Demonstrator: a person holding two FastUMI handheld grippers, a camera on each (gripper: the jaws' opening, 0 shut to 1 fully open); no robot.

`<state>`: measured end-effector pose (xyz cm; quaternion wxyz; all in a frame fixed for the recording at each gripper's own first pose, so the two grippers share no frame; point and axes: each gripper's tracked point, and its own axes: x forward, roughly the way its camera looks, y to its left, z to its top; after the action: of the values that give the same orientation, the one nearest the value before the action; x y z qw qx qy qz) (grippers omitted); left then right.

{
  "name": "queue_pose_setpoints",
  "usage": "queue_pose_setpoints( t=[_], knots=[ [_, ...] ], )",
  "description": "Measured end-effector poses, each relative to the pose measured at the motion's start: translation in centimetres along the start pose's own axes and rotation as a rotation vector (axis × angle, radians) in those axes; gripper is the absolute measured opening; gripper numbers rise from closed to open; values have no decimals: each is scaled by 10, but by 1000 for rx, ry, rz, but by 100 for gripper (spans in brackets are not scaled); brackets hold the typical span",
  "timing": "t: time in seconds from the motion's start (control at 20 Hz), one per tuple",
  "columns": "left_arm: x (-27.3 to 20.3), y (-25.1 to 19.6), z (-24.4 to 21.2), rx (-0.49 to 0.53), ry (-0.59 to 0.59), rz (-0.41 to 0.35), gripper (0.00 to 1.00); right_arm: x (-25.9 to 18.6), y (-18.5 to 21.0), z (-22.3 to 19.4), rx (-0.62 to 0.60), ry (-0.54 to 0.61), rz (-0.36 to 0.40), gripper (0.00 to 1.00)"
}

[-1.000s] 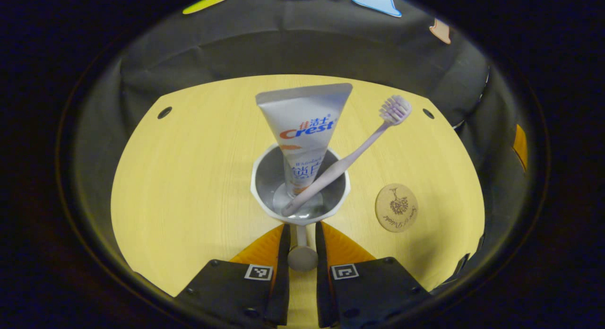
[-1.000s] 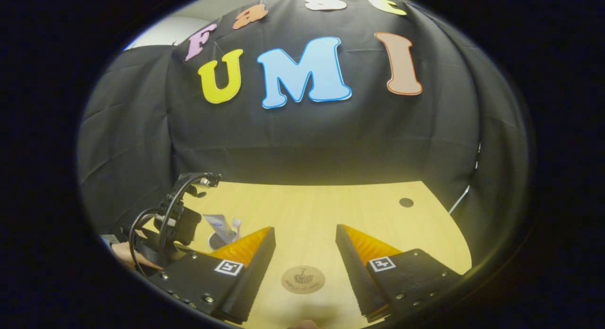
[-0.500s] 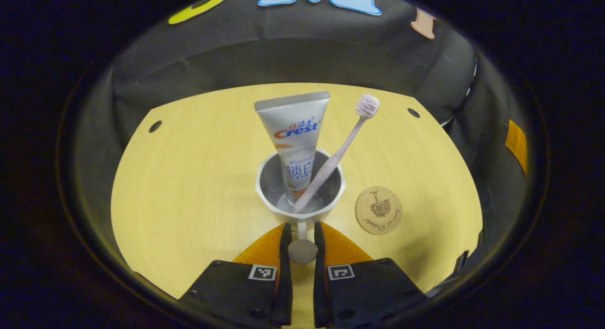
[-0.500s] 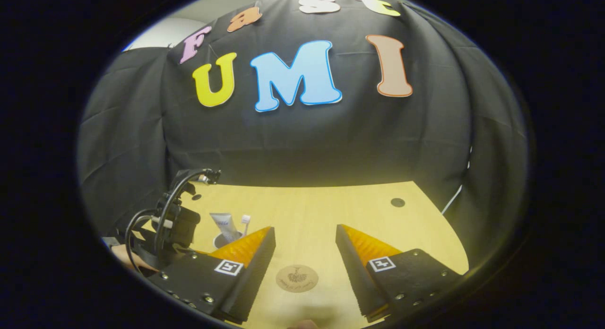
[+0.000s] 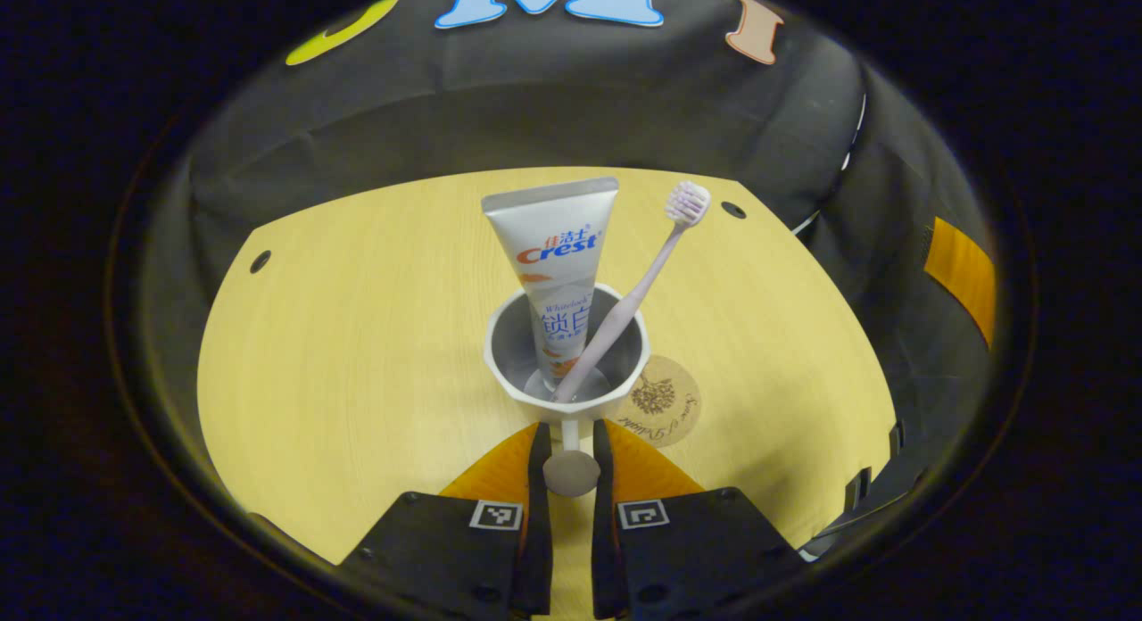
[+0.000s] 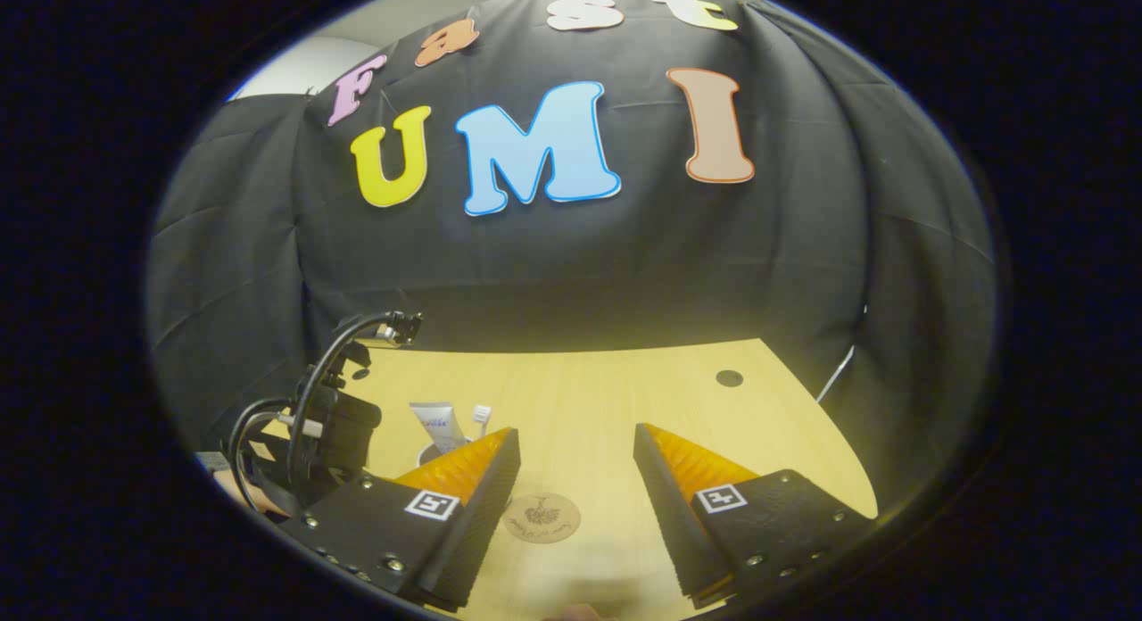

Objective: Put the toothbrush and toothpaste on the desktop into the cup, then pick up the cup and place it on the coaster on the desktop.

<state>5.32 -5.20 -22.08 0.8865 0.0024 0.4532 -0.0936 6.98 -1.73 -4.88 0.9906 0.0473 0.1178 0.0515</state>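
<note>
Cup (image 5: pixel 567 353), holding toothpaste (image 5: pixel 556 246) and toothbrush (image 5: pixel 635 293), hangs by its handle in my left tongs (image 5: pixel 567 451), partly over the coaster (image 5: pixel 660 401). Right tongs (image 6: pixel 575 465) gape idle. Next I'd centre it and lower.

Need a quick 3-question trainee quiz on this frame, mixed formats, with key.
1. True or false: the toothbrush and toothpaste lie flat on the desktop.
2. Multiple choice: what is the left gripper shut on? A) the coaster B) the cup handle C) the toothbrush
3. Fill in: in the right gripper view, the right gripper is ____ and holds nothing.

Key:
1. False; both stand in the cup.
2. B
3. open
</note>
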Motion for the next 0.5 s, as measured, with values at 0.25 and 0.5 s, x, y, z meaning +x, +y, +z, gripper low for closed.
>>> queue_pose_setpoints(
  t=[0.25, 0.5],
  knots=[
    [4, -31, 2, 18, 4, -33, 24, -11, -18, -2, 4, -7, -22, 81],
    [9, -45, 3, 51, 5, -31, 24, -19, -34, -5, 25, -6, -43, 81]
  ],
)
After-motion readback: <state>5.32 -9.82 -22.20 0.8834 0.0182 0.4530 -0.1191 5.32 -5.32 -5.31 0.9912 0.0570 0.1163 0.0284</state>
